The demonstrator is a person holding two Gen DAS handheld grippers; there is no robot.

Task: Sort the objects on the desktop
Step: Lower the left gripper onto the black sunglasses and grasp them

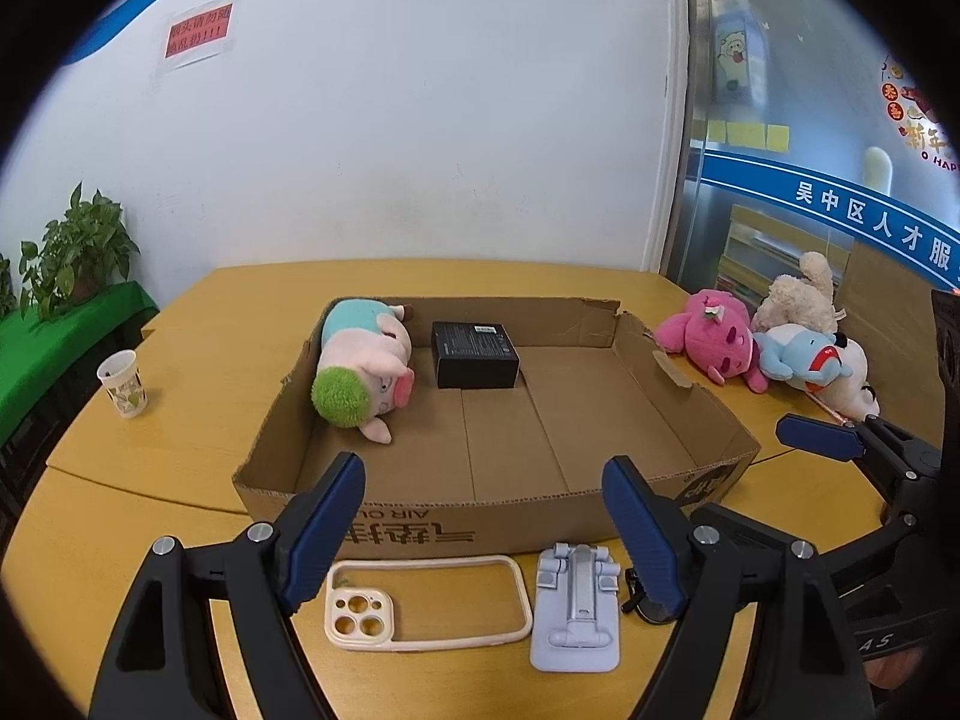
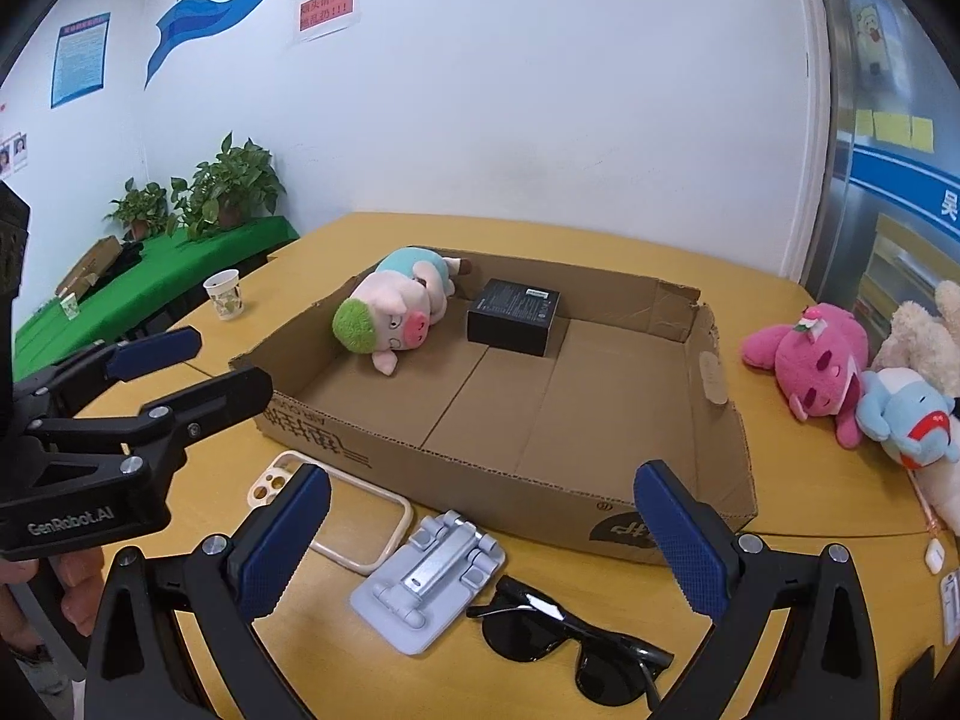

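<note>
Both claws, left point(image 1: 483, 531) and right point(image 2: 480, 546), stand released near the surface's front edge. The cream plastic phone case point(image 1: 427, 603) appears light, flexible; grasp one long rim.

cardboard tray point(image 1: 420, 516) mid-table. inside, far-left corner: pig plush point(image 1: 363, 363), small box point(image 1: 475, 354) just right of it. in front of tray, left to right: phone case point(image 1: 429, 603), phone stand point(image 1: 577, 606), sunglasses point(image 2: 570, 636). right of tray: three plush toys point(image 1: 774, 348) piled touching. paper cup point(image 1: 123, 384) well left of tray. potted plants point(image 2: 204, 192) on side table point(image 2: 150, 288) beyond.
</note>
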